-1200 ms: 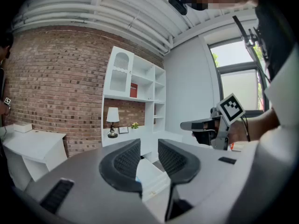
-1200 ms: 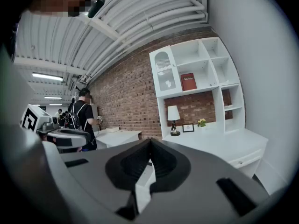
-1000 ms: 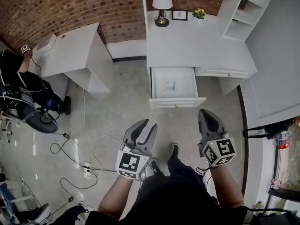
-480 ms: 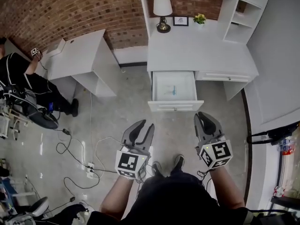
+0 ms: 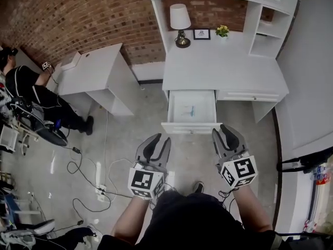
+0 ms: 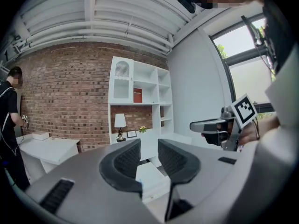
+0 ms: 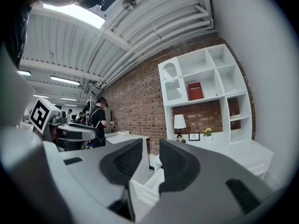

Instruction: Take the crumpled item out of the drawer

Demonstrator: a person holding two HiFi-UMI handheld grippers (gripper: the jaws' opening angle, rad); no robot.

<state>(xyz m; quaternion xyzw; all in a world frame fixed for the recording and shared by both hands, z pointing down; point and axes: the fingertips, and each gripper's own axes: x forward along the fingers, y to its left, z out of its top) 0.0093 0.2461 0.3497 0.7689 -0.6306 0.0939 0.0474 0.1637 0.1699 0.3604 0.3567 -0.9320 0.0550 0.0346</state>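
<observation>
The white drawer (image 5: 191, 126) stands pulled out of the desk (image 5: 223, 66), just ahead of both grippers. Inside it lies a small pale bluish item (image 5: 189, 110), too small to make out in detail. My left gripper (image 5: 157, 142) hovers over the floor short of the drawer's front left corner, open and empty. My right gripper (image 5: 226, 134) is level with the drawer's front right corner; its jaws are opening with nothing between them. The left gripper view looks past my open left gripper (image 6: 149, 155) at the drawer (image 6: 152, 176). The right gripper view frames the drawer (image 7: 145, 185) behind my right gripper (image 7: 150, 160).
On the desk stand a lamp (image 5: 179, 20), a small picture frame (image 5: 201, 34) and a potted plant (image 5: 222, 30), with white shelves (image 5: 268, 30) at the right. A white side table (image 5: 96, 69) and a person (image 5: 31, 87) are at the left. Cables (image 5: 88, 171) trail across the floor.
The drawer and desk have come nearer, with both grippers now just short of the drawer front. The right gripper's jaws have gone from together to apart.
</observation>
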